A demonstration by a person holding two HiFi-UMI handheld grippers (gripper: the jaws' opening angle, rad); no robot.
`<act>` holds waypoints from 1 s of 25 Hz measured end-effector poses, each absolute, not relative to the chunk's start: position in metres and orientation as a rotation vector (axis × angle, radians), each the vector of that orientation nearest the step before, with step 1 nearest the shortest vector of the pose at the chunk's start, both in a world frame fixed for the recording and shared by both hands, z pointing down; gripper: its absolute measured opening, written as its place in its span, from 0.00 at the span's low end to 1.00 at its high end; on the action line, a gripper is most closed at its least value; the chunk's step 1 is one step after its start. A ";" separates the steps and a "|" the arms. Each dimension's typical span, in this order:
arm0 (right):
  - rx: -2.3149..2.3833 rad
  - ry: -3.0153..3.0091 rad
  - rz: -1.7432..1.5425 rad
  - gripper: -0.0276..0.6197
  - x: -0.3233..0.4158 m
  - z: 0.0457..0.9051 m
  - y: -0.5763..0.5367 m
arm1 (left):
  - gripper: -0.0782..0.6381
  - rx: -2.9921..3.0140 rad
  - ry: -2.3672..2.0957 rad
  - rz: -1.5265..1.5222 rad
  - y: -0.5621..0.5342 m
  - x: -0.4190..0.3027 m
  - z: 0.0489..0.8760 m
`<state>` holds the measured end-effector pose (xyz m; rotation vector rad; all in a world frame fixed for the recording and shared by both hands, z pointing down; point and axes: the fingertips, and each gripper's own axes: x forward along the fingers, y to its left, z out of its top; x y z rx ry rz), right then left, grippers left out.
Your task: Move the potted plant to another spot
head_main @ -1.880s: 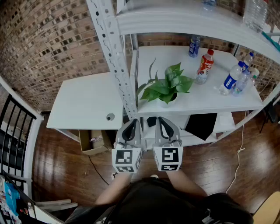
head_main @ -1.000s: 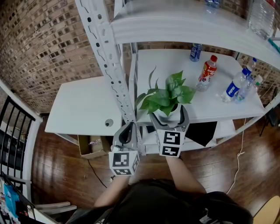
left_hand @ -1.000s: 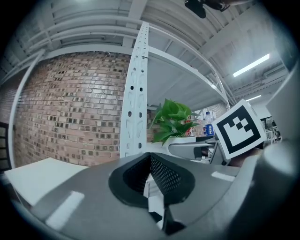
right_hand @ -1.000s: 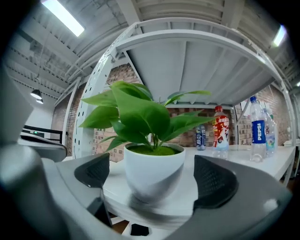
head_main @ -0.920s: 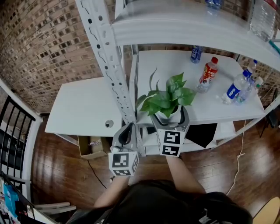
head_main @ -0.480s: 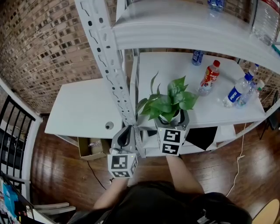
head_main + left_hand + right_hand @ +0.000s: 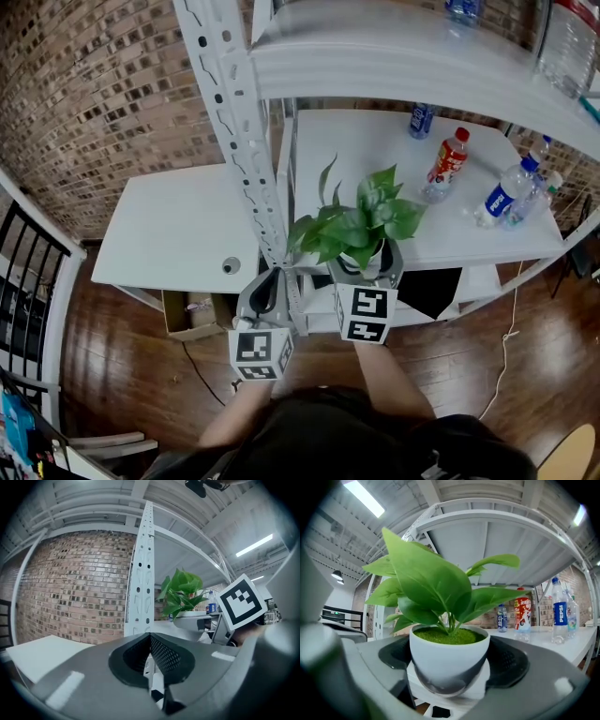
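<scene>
The potted plant (image 7: 357,223), broad green leaves in a round white pot (image 7: 449,657), stands at the front edge of the white middle shelf (image 7: 469,225). My right gripper (image 7: 366,259) points level at it, one jaw on each side of the pot. The jaws are closing, and I see no clear squeeze on the pot in the right gripper view, where the right gripper (image 7: 449,670) frames it. My left gripper (image 7: 267,283) hangs lower left, before the shelf's upright post (image 7: 239,141). The left gripper (image 7: 151,654) is shut with nothing in it.
A red-labelled bottle (image 7: 442,164) and several blue-labelled bottles (image 7: 497,192) stand further back and right on the same shelf. An upper shelf (image 7: 403,47) overhangs the plant. A white desk (image 7: 173,225) lies left of the post, with a cardboard box (image 7: 187,309) beneath.
My right gripper has gone forward from beside the left one to straddle the pot, then stayed there. The left gripper has hardly moved.
</scene>
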<state>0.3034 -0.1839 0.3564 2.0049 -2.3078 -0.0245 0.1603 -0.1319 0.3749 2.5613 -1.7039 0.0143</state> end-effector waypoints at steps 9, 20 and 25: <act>1.953 -2.386 -0.035 0.78 0.281 0.346 -0.125 | 0.13 2.548 -1.711 0.010 -0.108 0.149 0.378; 1.748 -2.542 -0.018 0.77 0.199 0.346 -0.073 | 0.13 2.459 -1.780 0.044 -0.078 0.105 0.395; 1.676 -2.612 0.007 0.77 0.149 0.341 -0.074 | 0.13 2.396 -1.854 0.067 -0.079 0.050 0.394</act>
